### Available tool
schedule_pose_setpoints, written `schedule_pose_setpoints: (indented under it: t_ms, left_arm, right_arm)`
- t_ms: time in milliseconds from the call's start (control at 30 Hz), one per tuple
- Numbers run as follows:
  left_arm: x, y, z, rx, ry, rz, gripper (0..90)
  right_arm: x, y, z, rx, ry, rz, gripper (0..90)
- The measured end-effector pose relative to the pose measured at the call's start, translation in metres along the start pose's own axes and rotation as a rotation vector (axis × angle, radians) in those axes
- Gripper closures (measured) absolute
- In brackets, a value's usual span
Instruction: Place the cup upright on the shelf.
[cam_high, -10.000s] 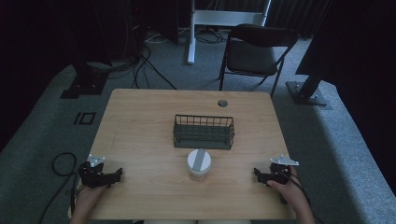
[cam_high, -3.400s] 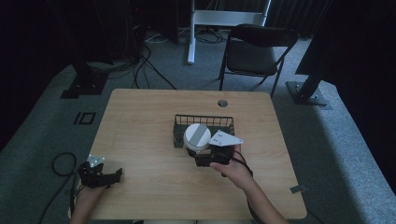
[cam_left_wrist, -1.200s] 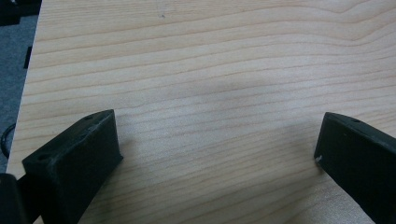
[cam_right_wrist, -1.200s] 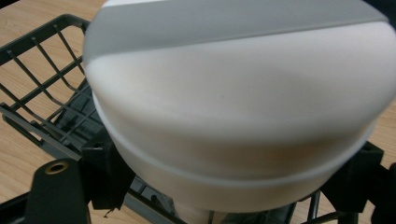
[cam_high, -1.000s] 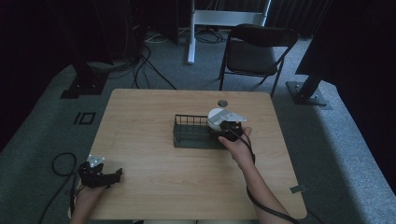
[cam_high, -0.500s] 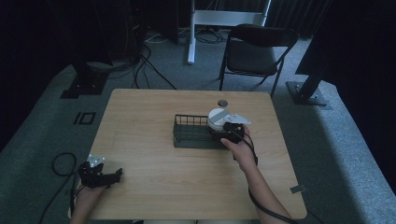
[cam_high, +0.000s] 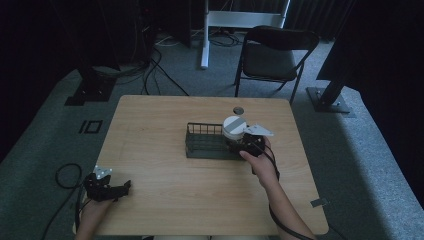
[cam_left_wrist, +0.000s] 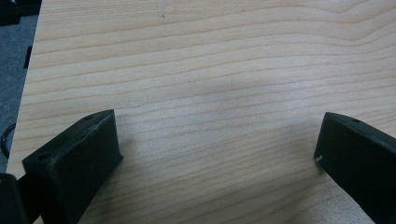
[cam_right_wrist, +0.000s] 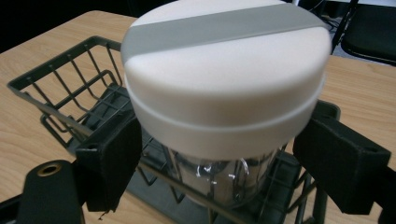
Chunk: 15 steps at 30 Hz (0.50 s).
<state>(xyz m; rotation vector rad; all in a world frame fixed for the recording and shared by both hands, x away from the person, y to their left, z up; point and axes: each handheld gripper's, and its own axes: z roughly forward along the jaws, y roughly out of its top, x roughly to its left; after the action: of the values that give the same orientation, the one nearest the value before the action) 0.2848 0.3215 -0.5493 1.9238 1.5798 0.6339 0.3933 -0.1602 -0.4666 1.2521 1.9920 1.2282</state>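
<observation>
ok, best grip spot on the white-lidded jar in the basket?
Grip the jar on its clear body just below the wide white lid, fingers on opposite sides, coming from above the wire basket. The lid overhangs, so it would likely stop slipping.

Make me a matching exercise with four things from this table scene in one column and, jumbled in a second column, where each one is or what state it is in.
1. jar
2. wire basket
3. left gripper
4. folding chair

A. on the floor beyond the table's far edge
B. open, over bare wood at the table's near left corner
C. between the right gripper's jaws, at the basket's right end
D. at the middle of the table

Pairs: 1-C, 2-D, 3-B, 4-A
</observation>
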Motion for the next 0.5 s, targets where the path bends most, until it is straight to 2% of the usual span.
schedule_pose_setpoints:
  t_ms: [100, 500]
  left_arm:
    - [0.000, 0.000, 0.000, 0.001, 0.000, 0.001, 0.2]
    - [0.000, 0.000, 0.000, 0.001, 0.000, 0.001, 0.2]
  right_arm:
    - [-0.001, -0.002, -0.005, -0.003, -0.004, -0.011, 14.8]
    - [-0.010, -0.011, -0.025, -0.024, -0.006, 0.003, 13.3]
